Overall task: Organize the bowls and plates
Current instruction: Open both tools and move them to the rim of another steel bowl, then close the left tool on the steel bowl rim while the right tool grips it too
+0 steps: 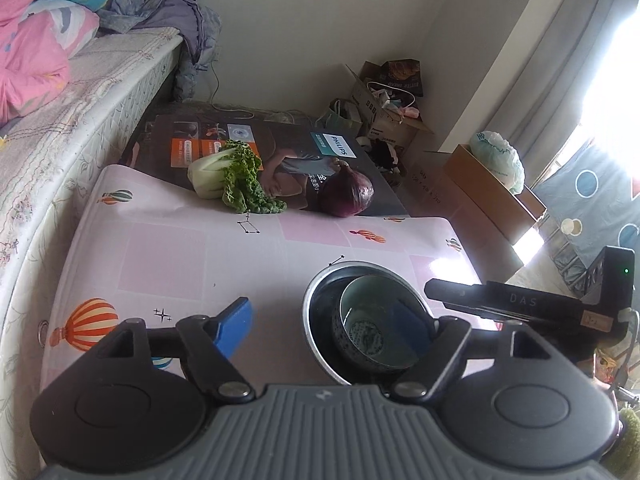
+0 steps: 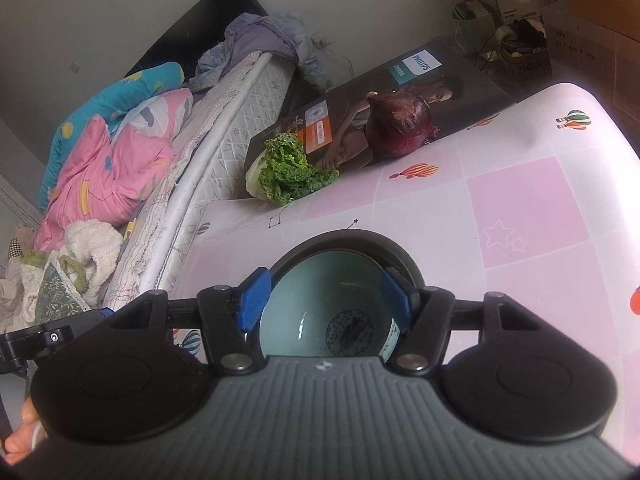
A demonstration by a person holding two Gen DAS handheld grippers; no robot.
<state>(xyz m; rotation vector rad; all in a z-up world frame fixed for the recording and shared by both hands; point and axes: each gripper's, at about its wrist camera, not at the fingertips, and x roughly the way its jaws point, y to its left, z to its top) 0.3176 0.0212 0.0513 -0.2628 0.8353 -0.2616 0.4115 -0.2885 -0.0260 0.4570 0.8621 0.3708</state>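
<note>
Our right claw (image 2: 326, 298) sits spread around the celadon bowl (image 2: 320, 312), pads beside its rim, contact unclear. That bowl nests in the steel bowl (image 1: 320, 300). Our left claw (image 1: 324, 324) gapes wide, the bowls by its right finger.

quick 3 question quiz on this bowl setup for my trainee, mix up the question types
1. True or false: the ceramic bowl sits inside the steel bowl.
2. Which vegetable lies nearer the bed? A. red onion B. leafy greens C. carrot
3. Fill in the blank: the left tongs are ___ (open or shut).

Key: 1 true; 2 B; 3 open.
</note>
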